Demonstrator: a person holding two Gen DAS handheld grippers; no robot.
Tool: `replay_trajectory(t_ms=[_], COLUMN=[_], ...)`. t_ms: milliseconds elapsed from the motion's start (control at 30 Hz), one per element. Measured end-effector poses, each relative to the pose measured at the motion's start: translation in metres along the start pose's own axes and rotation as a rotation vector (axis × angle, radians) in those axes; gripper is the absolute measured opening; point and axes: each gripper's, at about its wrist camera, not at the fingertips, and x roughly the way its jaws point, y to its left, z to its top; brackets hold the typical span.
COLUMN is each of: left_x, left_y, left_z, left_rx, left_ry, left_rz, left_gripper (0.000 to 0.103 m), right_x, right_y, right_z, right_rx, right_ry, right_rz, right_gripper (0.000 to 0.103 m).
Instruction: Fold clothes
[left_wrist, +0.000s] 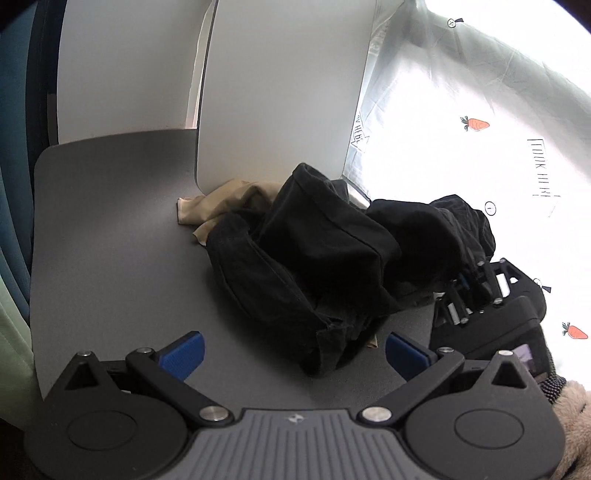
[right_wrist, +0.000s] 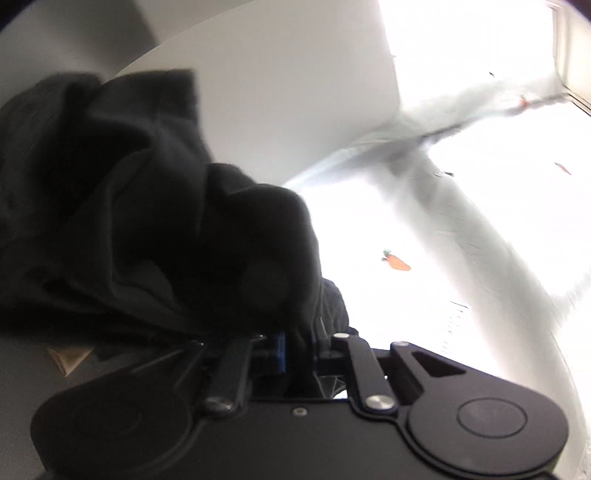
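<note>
A crumpled black garment (left_wrist: 317, 254) lies on the grey table (left_wrist: 110, 240), over a tan garment (left_wrist: 229, 206) that sticks out at its far left. My left gripper (left_wrist: 293, 350) is open and empty, just short of the black garment's near edge. My right gripper (left_wrist: 469, 284) is at the garment's right side, shut on its black cloth. In the right wrist view the black garment (right_wrist: 147, 206) bunches up over the closed right gripper (right_wrist: 291, 343), hiding its fingertips.
A white panel (left_wrist: 280, 92) stands upright at the back of the table. A white sheet with carrot prints (left_wrist: 461, 155) lies to the right. A blue and green curtain (left_wrist: 14, 184) hangs at the left edge.
</note>
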Motion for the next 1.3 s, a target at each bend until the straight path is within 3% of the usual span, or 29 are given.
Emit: replay_trajectory(t_ms=[233,333,433,500,533,600,667,733,833,933,1033,1100,1300], left_x=[-0.054,-0.067,-0.072,-0.065,-0.062,-0.051,-0.047,-0.047,-0.044,-0.033,-0.024,-0.022,-0.014], left_y=[-0.02,-0.031,-0.043,-0.051,-0.055,-0.065,-0.079,-0.097,-0.125,-0.152,-0.179,-0.197,-0.239], left_z=[-0.011,-0.024,-0.043,-0.059,-0.067,-0.086,-0.1,-0.11,-0.123,-0.134,-0.145,-0.151,-0.149], left_rx=[0.07,0.108,0.162,0.179,0.185,0.203,0.246,0.315,0.392,0.434,0.484,0.528,0.628], left_ry=[-0.062,-0.042,-0.001,0.078,0.119,0.234,0.305,0.348,0.395,0.463,0.509,0.51,0.447], left_rz=[-0.045,-0.095,-0.143,-0.192,-0.217,-0.26,-0.308,-0.366,-0.431,-0.479,-0.52,-0.541,-0.534], left_gripper=[0.103,0.103,0.103,0.103,0.103,0.103,0.103,0.103,0.103,0.102,0.102,0.101,0.101], right_x=[-0.086,-0.147,-0.213,-0.24,-0.254,-0.273,-0.309,-0.344,-0.372,-0.369,-0.364,-0.357,-0.325], right_y=[-0.127,-0.187,-0.232,-0.23,-0.228,-0.199,-0.16,-0.122,-0.109,-0.113,-0.133,-0.142,-0.139], right_z=[-0.041,-0.087,-0.15,-0.198,-0.222,-0.272,-0.285,-0.296,-0.281,-0.271,-0.272,-0.286,-0.378], right_rx=[0.278,0.348,0.437,0.466,0.479,0.495,0.496,0.498,0.599,0.773,0.862,0.859,0.851], right_ry=[0.126,0.259,0.488,0.671,0.764,0.998,1.088,1.175,1.149,1.133,1.102,1.122,1.336], right_rz=[-0.265,-0.416,-0.49,-0.418,-0.38,-0.288,-0.255,-0.222,-0.222,-0.232,-0.266,-0.316,-0.359], right_gripper=[0.012,0.012,0.015,0.017,0.024,0.029,0.029,0.04,0.054,0.056,0.062,0.069,0.069])
